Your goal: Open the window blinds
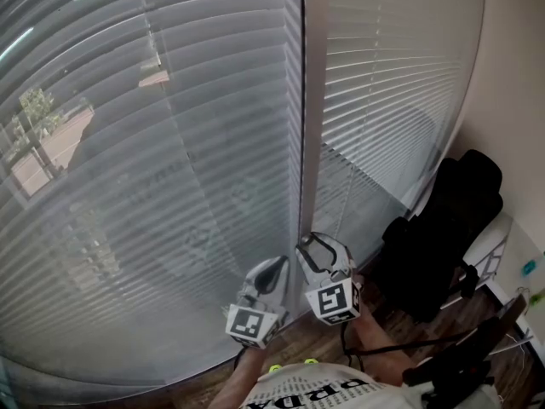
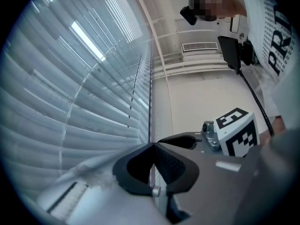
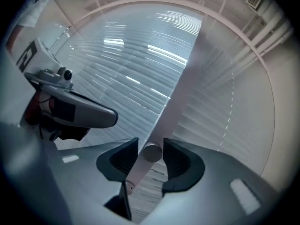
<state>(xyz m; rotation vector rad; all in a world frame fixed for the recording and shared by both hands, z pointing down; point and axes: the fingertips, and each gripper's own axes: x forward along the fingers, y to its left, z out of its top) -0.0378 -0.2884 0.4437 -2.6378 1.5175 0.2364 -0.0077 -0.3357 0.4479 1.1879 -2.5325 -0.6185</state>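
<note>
Two claws hovering at the blinds (image 1: 170,143), your left claw (image 2: 153,146) sitting pressed together, your right claw (image 3: 150,146) standing apart around the wand (image 3: 152,153)

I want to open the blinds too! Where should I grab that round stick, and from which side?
Grab the stick near its round end, one pad on each side, coming from the room straight toward the blinds. It is round, so squeezing across it likely lets you twist it.
</note>
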